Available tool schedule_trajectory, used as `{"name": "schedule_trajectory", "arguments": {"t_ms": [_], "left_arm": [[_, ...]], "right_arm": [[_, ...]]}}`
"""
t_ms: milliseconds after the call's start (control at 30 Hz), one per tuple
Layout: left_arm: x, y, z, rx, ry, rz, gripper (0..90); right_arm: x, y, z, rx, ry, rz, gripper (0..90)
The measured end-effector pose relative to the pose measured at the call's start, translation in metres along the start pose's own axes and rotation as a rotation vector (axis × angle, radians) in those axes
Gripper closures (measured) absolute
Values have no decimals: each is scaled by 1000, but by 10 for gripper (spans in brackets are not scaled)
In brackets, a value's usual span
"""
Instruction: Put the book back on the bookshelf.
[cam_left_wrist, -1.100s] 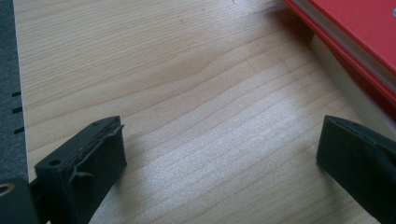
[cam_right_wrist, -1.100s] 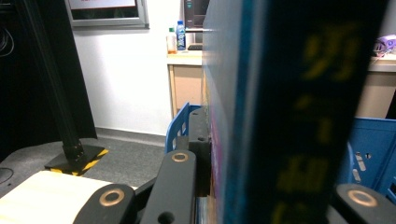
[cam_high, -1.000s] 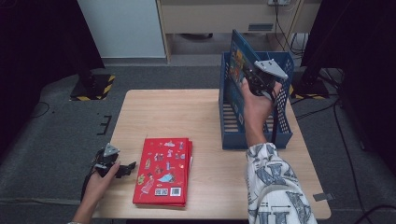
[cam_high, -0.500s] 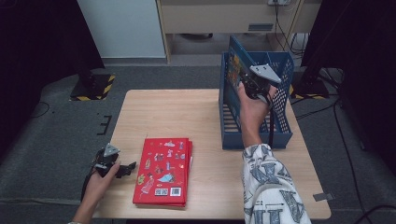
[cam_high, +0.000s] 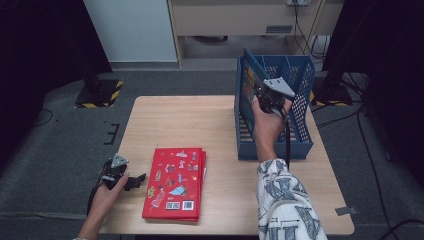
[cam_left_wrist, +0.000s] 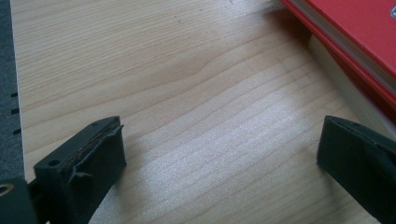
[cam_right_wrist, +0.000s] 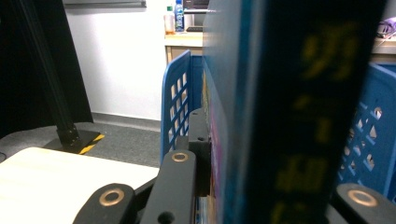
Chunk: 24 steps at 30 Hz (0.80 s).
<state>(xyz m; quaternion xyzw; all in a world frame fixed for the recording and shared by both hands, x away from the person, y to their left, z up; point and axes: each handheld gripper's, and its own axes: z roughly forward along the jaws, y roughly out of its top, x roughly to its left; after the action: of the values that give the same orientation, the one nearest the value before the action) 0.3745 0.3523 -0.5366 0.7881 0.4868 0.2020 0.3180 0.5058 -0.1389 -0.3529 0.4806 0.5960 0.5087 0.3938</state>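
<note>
Right tool (cam_high: 260, 96) clamps blue book (cam_high: 248, 80), upright inside crate (cam_high: 300, 120).

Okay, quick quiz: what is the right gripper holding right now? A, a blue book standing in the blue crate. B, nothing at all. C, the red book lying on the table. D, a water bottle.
A: the right gripper has its jaws clamped on the upright blue book inside the blue crate, while the red book lies flat on the table.
</note>
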Motion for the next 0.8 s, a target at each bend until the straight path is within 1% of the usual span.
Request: {"name": "schedule_trajectory", "arguments": {"t_ms": [100, 200, 400, 433, 567, 600, 633, 700, 800], "left_arm": [[0, 0, 0, 0, 0, 0, 0], [0, 0, 0, 1, 0, 0, 0], [0, 0, 0, 1, 0, 0, 0], [0, 0, 0, 1, 0, -1, 0], [0, 0, 0, 1, 1, -2, 0], [0, 0, 0, 1, 2, -3, 0], [0, 0, 0, 1, 2, -3, 0], [0, 0, 0, 1, 2, -3, 0], [0, 0, 0, 1, 3, -3, 0]], "right_arm": [[2, -5, -1, -1, 8, 1, 826], [4, -8, -2, 5, 18, -15, 824], [8, -14, -7, 1, 24, -28, 820], [7, -17, -10, 2, 28, -23, 817], [5, -20, -16, 11, 29, -20, 813], [4, -20, -20, 10, 29, -19, 806], [4, -20, -20, 10, 29, -19, 806], [4, -21, -23, 27, 31, -21, 805], [3, -22, -25, 33, 34, -21, 804]]}}
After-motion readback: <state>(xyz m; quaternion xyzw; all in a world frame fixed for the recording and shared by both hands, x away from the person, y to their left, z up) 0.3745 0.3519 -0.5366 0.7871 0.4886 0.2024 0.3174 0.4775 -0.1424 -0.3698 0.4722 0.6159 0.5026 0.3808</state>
